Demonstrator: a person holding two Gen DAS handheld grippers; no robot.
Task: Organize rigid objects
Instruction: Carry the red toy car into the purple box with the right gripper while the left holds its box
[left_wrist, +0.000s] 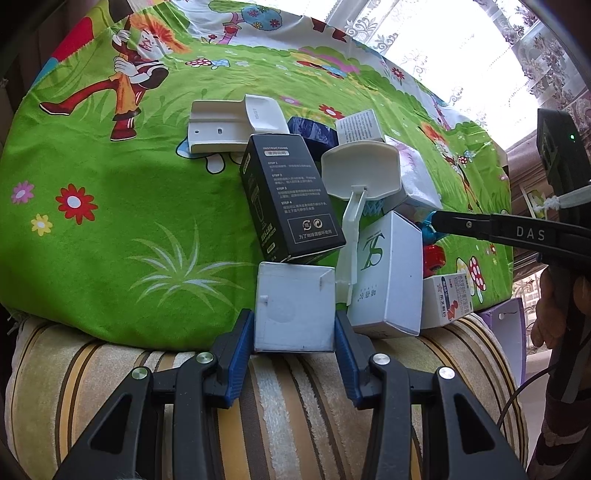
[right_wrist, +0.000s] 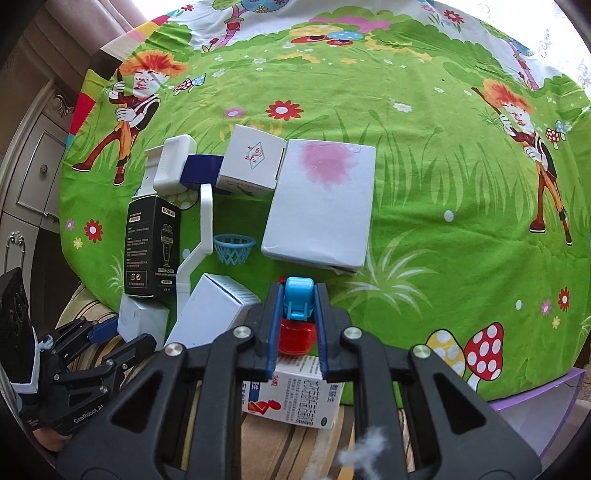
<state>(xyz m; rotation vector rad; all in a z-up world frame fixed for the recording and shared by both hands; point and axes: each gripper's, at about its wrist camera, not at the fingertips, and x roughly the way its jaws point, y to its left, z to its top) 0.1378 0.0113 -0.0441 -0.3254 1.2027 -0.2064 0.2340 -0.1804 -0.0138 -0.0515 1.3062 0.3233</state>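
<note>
At the cloth's near edge, left gripper (left_wrist: 294, 332) clamps a white box (left_wrist: 293, 308) and right gripper (right_wrist: 297, 325) clamps a red-and-blue toy (right_wrist: 298, 314), both apparently awaiting lifting to tidier spots.

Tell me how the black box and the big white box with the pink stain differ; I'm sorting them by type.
The black box stands upright and is printed with text; the white box lies flat and is blank apart from its pink stain. The black box is narrow and smaller; the white box shows a much broader face. The black box stands on a small white box; the white one rests on the cloth. Both are rectangular cartons.
</note>
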